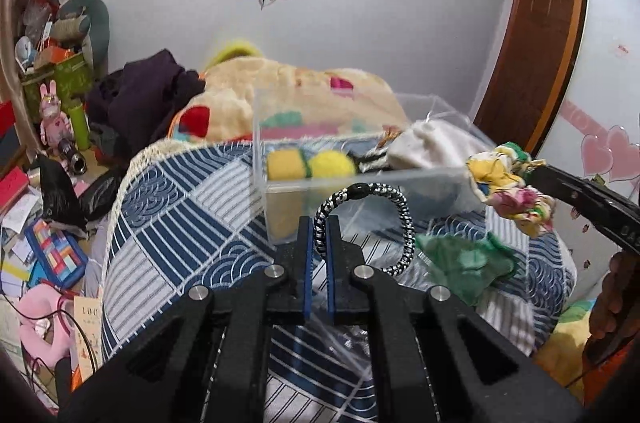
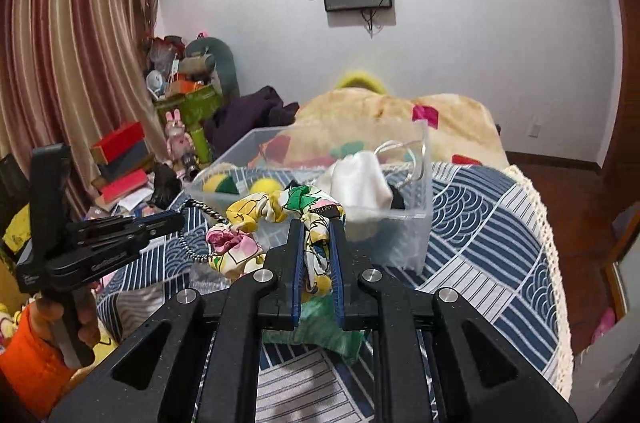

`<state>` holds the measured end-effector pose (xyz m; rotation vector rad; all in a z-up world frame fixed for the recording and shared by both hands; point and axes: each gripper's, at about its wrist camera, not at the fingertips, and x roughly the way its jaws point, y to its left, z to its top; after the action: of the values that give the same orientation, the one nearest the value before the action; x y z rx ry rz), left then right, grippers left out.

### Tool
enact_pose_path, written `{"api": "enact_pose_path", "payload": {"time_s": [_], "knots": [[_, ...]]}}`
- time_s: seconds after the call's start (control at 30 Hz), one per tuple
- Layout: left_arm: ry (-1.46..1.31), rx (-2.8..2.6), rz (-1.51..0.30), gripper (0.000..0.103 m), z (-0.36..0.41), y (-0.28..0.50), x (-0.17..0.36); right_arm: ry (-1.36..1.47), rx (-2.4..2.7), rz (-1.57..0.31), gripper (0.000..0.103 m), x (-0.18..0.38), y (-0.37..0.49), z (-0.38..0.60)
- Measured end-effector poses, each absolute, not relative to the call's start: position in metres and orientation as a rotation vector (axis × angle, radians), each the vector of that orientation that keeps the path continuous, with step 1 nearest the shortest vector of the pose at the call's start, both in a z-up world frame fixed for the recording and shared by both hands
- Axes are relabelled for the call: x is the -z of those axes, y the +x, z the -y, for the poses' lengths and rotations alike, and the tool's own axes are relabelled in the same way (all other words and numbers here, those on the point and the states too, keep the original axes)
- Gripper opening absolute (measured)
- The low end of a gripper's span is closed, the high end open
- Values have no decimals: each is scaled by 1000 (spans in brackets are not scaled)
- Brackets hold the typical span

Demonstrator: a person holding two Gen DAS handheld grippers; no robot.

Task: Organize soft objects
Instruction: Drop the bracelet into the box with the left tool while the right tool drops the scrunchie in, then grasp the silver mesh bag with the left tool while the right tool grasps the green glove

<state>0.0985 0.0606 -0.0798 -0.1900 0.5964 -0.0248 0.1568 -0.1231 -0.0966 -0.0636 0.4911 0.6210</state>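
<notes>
Holding two items above the bed (image 2: 492, 207), both just short of the near wall of the clear bin (image 1: 360, 179). Left hand-held gripper (image 1: 319, 231) clamped on a black-and-white braided loop (image 1: 364, 223); most of the loop hangs free to one side of the fingers. Right hand-held gripper (image 2: 316, 243) clamped on a floral scrunchie (image 2: 276, 215), bunched fabric spilling out leftward, toward the loop.

Risks, judged from this pose:
- Loop pinched at one thin point only; could pivot or slip out, landing in front of the bin rather than inside.
- Scrunchie and loop near each other; could snag together if both cross the bin wall at once.
- Bin light and standing on soft bedding; a knock against the near wall could tip or shove it.
- Slack fabric could catch on the rim and drape half out on release.

Count:
- Clear bin: 1.
- Inside bin: yellow-green sponge (image 1: 286, 163) 1, yellow ball (image 1: 332, 163) 1, white cloth (image 1: 432, 143) 1; a striped item between ball and cloth, unclear.
- Held: 2.
- Green cloth (image 1: 468, 259) on the bed in front of the bin: 1.
</notes>
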Motion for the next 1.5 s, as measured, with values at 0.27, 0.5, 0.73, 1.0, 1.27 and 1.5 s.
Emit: {"api": "enact_pose_path", "payload": {"time_s": [0.27, 0.5, 0.73, 1.0, 1.27, 1.5], "knots": [[-196, 31, -523, 4, -59, 112, 50, -59, -593, -432, 11, 78, 169, 116], [-197, 18, -512, 4, -59, 140, 44, -65, -558, -412, 11, 69, 192, 104], [-174, 11, -556, 4, -53, 171, 57, -127, -515, -463, 11, 83, 215, 84], [-135, 17, -621, 5, -43, 188, 74, -188, -493, -541, 14, 103, 224, 77], [-123, 52, -615, 9, -37, 177, 68, -180, -519, -563, 28, 100, 218, 88], [-135, 78, -577, 31, -37, 154, 51, -163, -531, -494, 49, 83, 195, 103]]}}
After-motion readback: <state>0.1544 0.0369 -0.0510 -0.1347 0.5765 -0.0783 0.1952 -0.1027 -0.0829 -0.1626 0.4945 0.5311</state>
